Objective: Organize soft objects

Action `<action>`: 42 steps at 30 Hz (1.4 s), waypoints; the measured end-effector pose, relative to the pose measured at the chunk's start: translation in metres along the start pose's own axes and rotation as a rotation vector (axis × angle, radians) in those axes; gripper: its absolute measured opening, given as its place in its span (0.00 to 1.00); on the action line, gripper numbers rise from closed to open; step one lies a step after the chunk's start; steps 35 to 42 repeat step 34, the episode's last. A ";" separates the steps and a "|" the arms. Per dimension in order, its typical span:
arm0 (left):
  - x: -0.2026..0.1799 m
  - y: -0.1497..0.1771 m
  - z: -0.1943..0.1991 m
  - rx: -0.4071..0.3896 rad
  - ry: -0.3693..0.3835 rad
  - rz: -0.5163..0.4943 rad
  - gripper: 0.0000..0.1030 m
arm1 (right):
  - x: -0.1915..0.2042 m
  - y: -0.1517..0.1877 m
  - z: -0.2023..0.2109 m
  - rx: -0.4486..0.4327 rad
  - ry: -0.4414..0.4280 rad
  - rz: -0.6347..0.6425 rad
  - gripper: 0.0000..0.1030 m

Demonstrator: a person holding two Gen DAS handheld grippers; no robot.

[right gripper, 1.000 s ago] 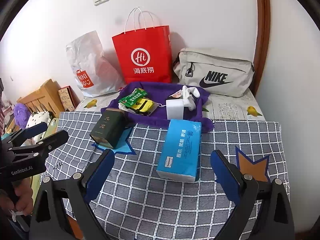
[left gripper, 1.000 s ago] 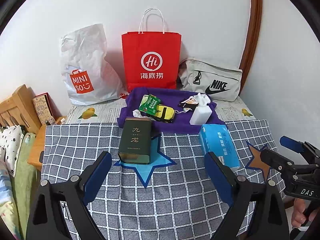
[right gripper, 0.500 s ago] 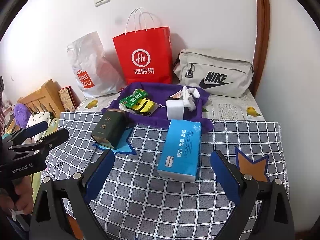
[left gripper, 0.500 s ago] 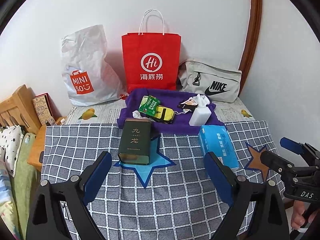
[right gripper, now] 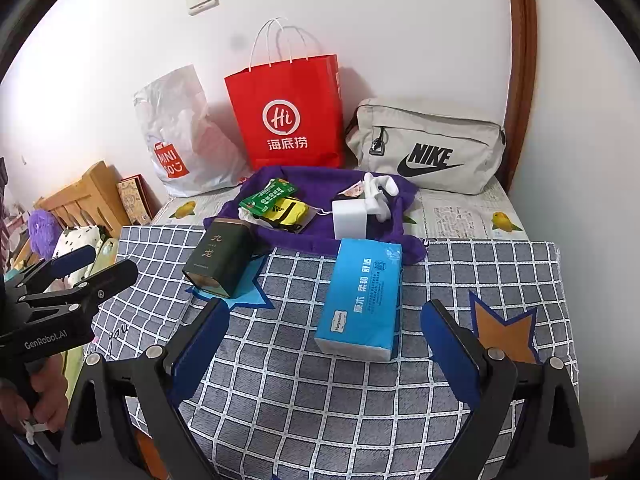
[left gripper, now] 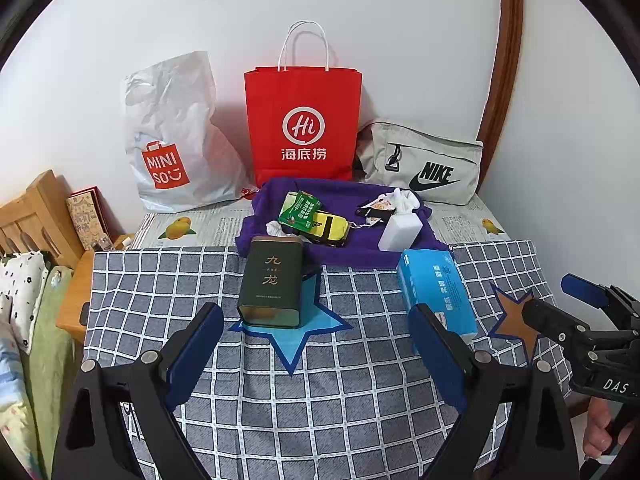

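Nothing has shifted since the earlier frames that I can see; my left gripper (left gripper: 316,354) and right gripper (right gripper: 326,354) both hover with fingers spread wide, holding nothing. Ahead, the blue tissue pack (right gripper: 362,300) lies on the checked cloth (right gripper: 312,408), touching the purple cloth (right gripper: 332,184); the dark tea tin (left gripper: 272,282) sits on a blue star (left gripper: 296,340).

My left gripper (left gripper: 316,340) hangs wide open over the near edge of the checked cloth (left gripper: 360,400), holding nothing. Between my fingers stands the dark green tin (left gripper: 272,282), upright on the blue star (left gripper: 296,328). The blue tissue pack (left gripper: 434,286) lies toward the cloth's right edge. At the far edge, the purple cloth (left gripper: 360,250) carries small items. My right gripper (left gripper: 560,300) pokes in at the right.
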State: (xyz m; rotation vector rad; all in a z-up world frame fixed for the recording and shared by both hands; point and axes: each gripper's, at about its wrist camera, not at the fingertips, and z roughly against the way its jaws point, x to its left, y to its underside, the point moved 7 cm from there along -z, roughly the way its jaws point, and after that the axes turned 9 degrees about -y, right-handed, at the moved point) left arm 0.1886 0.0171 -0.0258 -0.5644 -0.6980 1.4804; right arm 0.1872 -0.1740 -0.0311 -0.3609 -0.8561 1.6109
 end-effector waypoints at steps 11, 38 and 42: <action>0.000 0.000 0.002 -0.004 -0.004 0.005 0.91 | 0.001 0.000 0.002 -0.003 -0.005 -0.001 0.93; -0.001 0.000 0.008 -0.015 -0.005 -0.007 0.91 | 0.003 0.002 0.006 -0.003 -0.013 -0.004 0.93; -0.001 0.000 0.008 -0.015 -0.005 -0.007 0.91 | 0.003 0.002 0.006 -0.003 -0.013 -0.004 0.93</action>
